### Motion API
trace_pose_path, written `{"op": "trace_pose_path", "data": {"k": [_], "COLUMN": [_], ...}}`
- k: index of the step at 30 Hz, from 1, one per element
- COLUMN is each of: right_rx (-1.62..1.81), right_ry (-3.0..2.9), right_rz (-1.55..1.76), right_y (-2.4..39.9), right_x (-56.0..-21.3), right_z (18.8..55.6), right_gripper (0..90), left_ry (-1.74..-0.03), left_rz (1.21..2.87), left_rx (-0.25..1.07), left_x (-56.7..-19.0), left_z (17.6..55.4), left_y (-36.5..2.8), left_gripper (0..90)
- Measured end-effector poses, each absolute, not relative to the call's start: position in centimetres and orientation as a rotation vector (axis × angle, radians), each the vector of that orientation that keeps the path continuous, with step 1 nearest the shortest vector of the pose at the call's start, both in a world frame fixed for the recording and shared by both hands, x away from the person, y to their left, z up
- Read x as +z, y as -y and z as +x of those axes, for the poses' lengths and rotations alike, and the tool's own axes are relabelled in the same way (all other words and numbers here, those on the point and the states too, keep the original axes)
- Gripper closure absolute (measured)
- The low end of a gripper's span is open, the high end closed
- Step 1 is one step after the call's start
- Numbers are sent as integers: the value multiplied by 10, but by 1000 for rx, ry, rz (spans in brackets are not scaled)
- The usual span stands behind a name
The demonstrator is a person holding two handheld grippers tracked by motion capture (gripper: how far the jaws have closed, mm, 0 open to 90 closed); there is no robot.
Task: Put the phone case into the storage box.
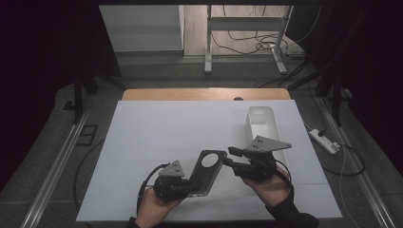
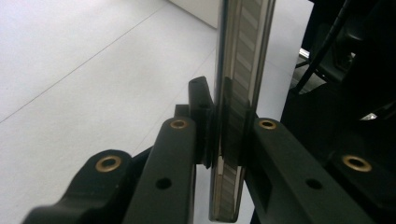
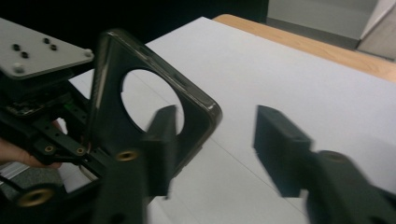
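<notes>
The left gripper [image 1: 186, 186] is clamped on the near end of a dark phone case [image 1: 207, 172], holding it raised above the white table [image 1: 157, 133] near the front edge, with its round camera hole [image 1: 209, 160] at the far end. In the left gripper view the case [image 2: 238, 93] stands edge-on between the pressed jaws. The right gripper [image 1: 231, 157], just right of the case, has its jaws apart and grips nothing; in its own view the case corner [image 3: 205, 116] lies past the left jaw, not between the pads. This looks like a handover or two-handed grasp being set up. Next, the right gripper would need to shift left onto the far corner, then close. A white tray [image 1: 264, 124] waits far right.
</notes>
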State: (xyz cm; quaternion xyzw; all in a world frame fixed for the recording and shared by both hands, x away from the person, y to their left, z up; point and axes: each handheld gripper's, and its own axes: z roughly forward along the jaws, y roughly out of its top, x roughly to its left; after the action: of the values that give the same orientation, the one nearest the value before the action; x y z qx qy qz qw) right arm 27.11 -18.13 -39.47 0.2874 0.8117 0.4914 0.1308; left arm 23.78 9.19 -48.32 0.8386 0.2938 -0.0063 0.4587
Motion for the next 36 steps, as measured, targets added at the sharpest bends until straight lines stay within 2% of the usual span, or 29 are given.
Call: {"op": "trace_pose_path", "data": {"k": [12, 30, 36], "right_rx": [1433, 1443, 1444], "right_ry": [-2362, -2367, -2369], "right_rz": [783, 816, 827], "right_y": [180, 181, 180], "right_x": [-394, -393, -394], "right_z": [269, 268, 267], "right_gripper": [769, 796, 799], "left_ry": [-683, -645, -634], "left_rz": [2055, 2060, 2059], "left_rx": [-74, -90, -62], "left_x": [-485, -489, -489], "left_z": [239, 241, 240], "left_y": [-92, -90, -88], "left_gripper": [843, 832, 713]}}
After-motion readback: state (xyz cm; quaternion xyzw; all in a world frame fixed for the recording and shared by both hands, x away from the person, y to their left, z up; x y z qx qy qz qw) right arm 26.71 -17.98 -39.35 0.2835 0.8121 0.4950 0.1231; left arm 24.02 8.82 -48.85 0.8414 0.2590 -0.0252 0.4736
